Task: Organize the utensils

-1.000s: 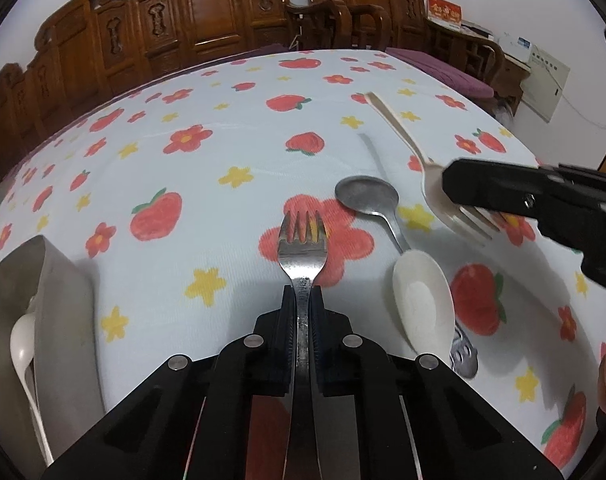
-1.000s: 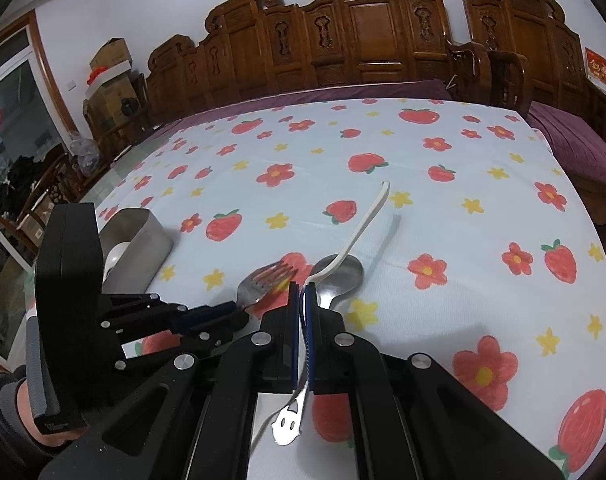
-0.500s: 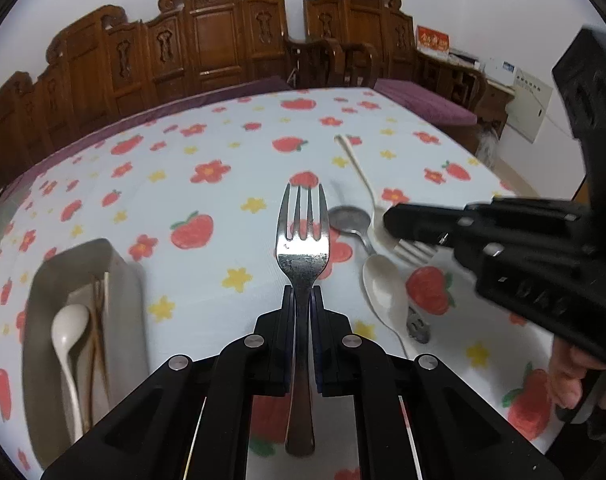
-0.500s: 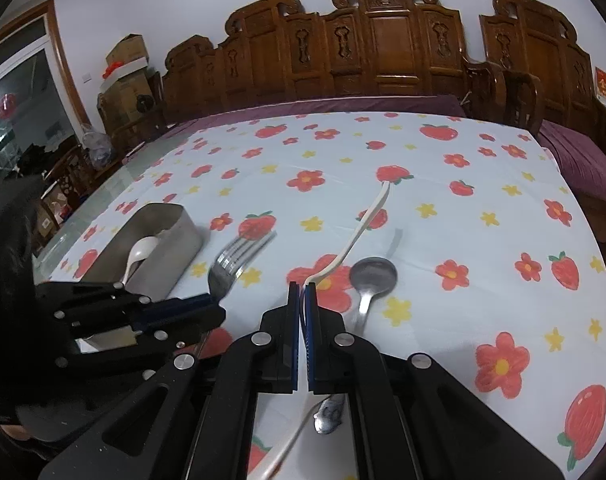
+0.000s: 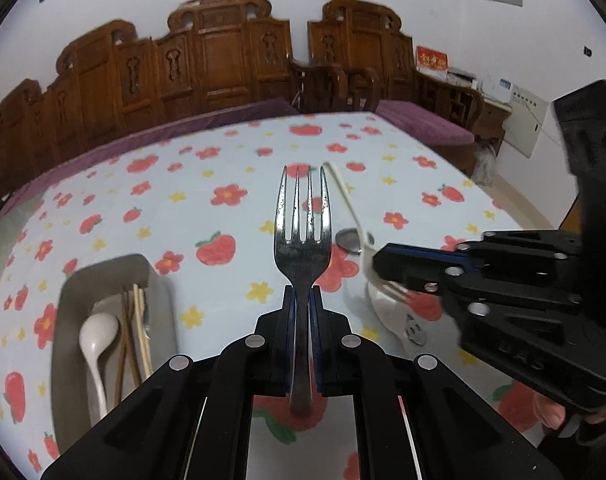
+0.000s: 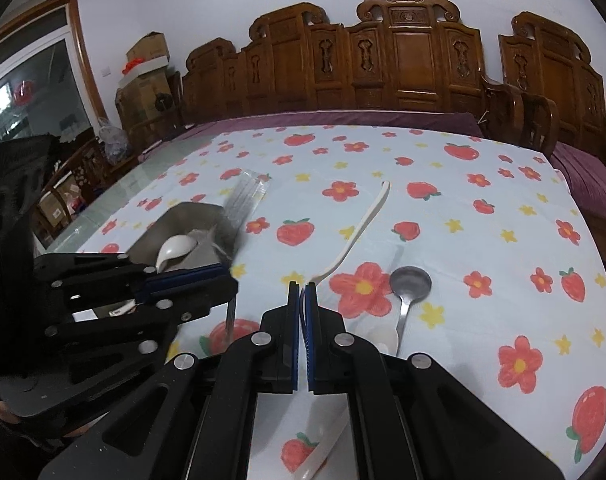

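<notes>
both tools carry cutlery above the desk (image 5: 231,152): the left tool (image 5: 302,300) is clamped on a steel fork (image 5: 303,220), the right tool (image 6: 302,300) on a white fork (image 6: 355,232). the metal tray (image 5: 63,304), down-left of the left tool, already holds a white spoon (image 5: 97,336) and chopsticks (image 5: 137,332). a steel spoon (image 6: 409,284) and another white spoon (image 5: 383,308) remain on the strawberry-print cloth. carved wooden chairs (image 6: 407,56) line the far wall.

Floral-clothed table (image 6: 483,240): tray (image 5: 63,320), spoon (image 6: 409,284).
</notes>
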`<action>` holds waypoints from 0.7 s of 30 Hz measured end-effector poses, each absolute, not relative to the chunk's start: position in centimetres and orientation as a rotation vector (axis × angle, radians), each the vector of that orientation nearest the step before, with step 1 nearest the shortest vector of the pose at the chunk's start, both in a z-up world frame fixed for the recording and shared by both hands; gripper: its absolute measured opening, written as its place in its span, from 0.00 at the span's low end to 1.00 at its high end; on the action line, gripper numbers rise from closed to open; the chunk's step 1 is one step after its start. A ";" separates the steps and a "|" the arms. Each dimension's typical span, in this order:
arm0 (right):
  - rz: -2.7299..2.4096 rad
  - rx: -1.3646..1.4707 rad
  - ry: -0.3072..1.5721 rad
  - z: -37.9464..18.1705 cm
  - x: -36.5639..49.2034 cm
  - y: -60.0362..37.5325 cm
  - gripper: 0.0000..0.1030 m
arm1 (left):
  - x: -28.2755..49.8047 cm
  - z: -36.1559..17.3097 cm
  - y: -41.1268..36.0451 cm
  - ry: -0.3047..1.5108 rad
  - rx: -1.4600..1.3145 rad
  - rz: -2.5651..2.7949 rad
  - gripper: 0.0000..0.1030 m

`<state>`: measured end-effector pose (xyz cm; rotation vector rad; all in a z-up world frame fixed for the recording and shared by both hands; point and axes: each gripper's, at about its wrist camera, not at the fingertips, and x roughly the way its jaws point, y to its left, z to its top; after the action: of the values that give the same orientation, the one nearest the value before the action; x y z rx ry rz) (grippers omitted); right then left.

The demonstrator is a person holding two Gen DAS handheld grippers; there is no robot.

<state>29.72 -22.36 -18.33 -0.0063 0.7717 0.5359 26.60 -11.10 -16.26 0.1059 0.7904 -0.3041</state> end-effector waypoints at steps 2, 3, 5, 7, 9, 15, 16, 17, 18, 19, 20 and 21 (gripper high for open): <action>0.523 -0.007 0.778 -18.6 29.9 -22.8 0.03 | 27.5 -17.2 -11.4 0.812 0.109 -0.302 0.05; 0.514 -0.002 0.782 -18.8 30.1 -23.3 0.04 | 28.0 -17.7 -11.5 0.823 0.114 -0.297 0.05; 0.498 0.011 0.787 -18.9 30.4 -24.1 0.04 | 28.7 -18.5 -11.6 0.842 0.110 -0.289 0.00; 0.486 0.025 0.788 -19.0 30.7 -24.8 0.04 | 28.8 -18.7 -11.5 0.836 0.100 -0.297 0.00; 0.484 0.031 0.790 -19.1 30.9 -25.2 0.04 | 28.4 -18.6 -11.4 0.824 0.101 -0.305 0.00; 0.483 0.044 0.785 -18.9 30.9 -25.3 0.04 | 28.6 -18.8 -11.5 0.858 0.104 -0.293 0.00; 0.484 0.046 0.783 -18.9 30.8 -25.3 0.04 | 28.9 -18.8 -11.5 0.867 0.098 -0.294 0.00; 0.483 0.045 0.783 -19.0 30.8 -25.3 0.04 | 29.3 -18.9 -11.5 0.875 0.104 -0.285 0.00; 0.480 0.043 0.785 -19.1 30.8 -25.4 0.04 | 29.7 -19.1 -11.6 0.884 0.118 -0.269 0.00; 0.476 0.042 0.790 -19.2 30.8 -25.6 0.04 | 30.0 -19.2 -11.7 0.891 0.123 -0.258 0.11; 0.475 0.042 0.792 -19.3 30.9 -25.6 0.04 | 30.5 -19.4 -11.7 0.898 0.123 -0.245 0.19; 0.473 0.042 0.793 -19.3 31.0 -25.8 0.04 | 30.9 -19.6 -11.6 0.904 0.126 -0.227 0.31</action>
<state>30.95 -25.80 -19.32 0.0420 0.7932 0.4734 30.91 -11.62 -19.63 0.1263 0.9042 -0.2269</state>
